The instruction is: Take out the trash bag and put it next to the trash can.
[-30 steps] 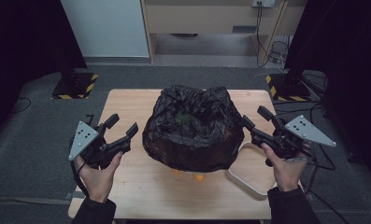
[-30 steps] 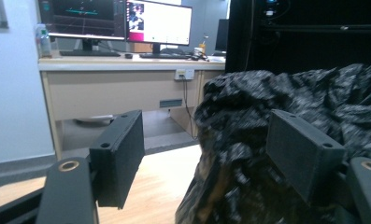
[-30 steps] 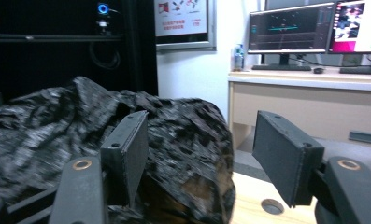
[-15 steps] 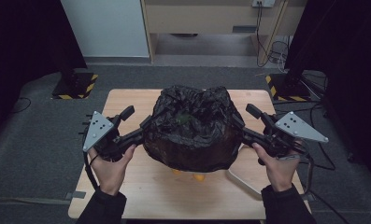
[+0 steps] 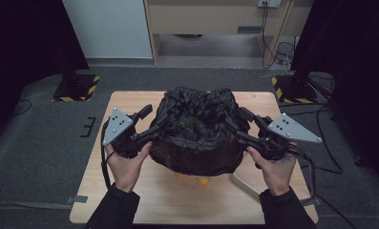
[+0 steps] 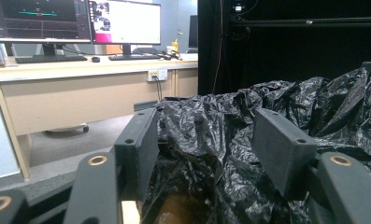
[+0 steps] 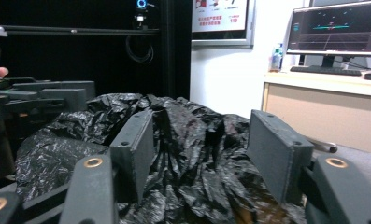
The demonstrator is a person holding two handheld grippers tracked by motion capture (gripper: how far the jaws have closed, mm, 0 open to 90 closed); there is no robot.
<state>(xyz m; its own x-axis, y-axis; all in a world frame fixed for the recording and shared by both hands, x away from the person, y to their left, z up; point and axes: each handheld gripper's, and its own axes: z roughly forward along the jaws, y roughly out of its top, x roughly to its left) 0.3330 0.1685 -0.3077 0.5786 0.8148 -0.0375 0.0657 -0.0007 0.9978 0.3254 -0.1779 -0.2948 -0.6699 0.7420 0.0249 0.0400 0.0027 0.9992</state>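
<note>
Both closing jaws straddle black bag edges.

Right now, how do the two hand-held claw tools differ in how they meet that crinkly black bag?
The left gripper meets the black bag at its left side, the right gripper at its right. In its own view, the left gripper's jaws straddle a raised fold at the rim; the right gripper's jaws frame looser, flatter plastic. Shared: both have just been closing, with bag plastic between the jaws, pads not yet pressing.

Lab: monitors on desk, black curtains, hazard-taped stand bases
</note>
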